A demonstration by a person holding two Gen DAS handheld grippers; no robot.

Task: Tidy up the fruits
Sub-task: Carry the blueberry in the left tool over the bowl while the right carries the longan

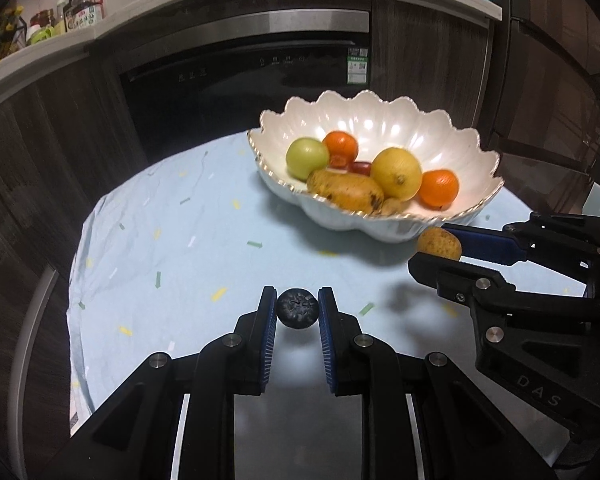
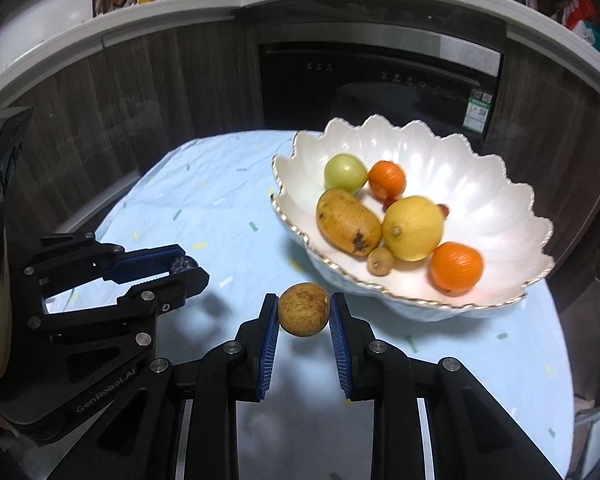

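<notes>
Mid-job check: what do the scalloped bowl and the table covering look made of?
Scalloped bowl: likely glazed ceramic, glossy pearly white with bright highlights and a gold-trimmed rim. Table covering: looks like thin matte cloth, pale blue with small coloured dashes, visibly creased and wrinkled.

The left gripper (image 1: 298, 306) and the right gripper (image 2: 304, 312) hover side by side, angled downward, each with jaws clamped on a small fruit.

Both cams sit just behind their own fingers, tilted down and forward over the pale blue confetti-print tablecloth (image 1: 172, 240). Left one has the scalloped white gold-rimmed bowl (image 1: 452, 136) ahead-right of its tips, right one has it ahead-right (image 2: 480, 168) too, closer. Both catch the dark built-in oven (image 1: 240, 92) behind, and each sees the other tool off to its side.
</notes>
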